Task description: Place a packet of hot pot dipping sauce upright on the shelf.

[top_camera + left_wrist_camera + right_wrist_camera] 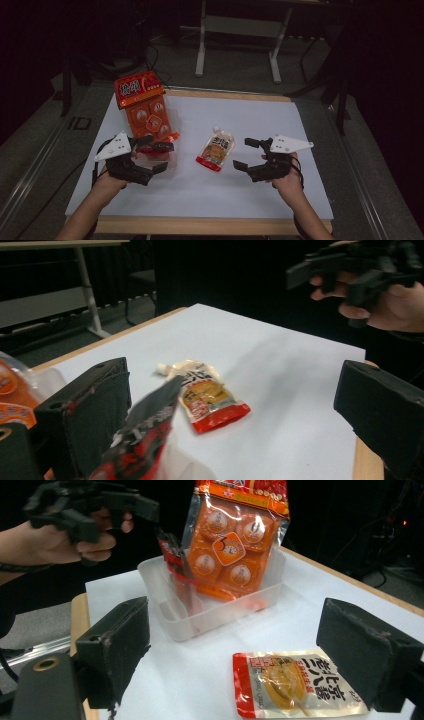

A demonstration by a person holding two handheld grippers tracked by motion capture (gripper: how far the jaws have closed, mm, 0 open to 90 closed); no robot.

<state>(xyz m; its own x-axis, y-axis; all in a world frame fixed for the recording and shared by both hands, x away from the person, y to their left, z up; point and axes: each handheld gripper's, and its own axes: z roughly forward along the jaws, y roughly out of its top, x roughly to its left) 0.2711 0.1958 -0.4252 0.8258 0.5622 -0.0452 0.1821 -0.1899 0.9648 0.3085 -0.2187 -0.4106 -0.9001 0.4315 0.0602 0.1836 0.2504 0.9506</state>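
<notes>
Right claw [248,153] hangs wide open beside the spouted pouch [216,149] lying flat mid-desk [250,195], left claw [152,156] spread empty at the clear tub [215,607] — pouch looks light, soft, slick, so pinch its flat sealed edge.

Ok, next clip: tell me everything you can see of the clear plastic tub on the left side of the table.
The clear plastic tub is a shallow, translucent rectangular bin with rounded corners and a thin rim, sitting upright on the white table top near its left edge. An orange multi-pack of snacks stands tilted in it, rising well above the rim, and a dark red-and-black packet stands in the tub beside it. The left gripper hangs at the tub's near end, jaws apart; whether it touches the tub is unclear. The tub looks undamaged.
</notes>
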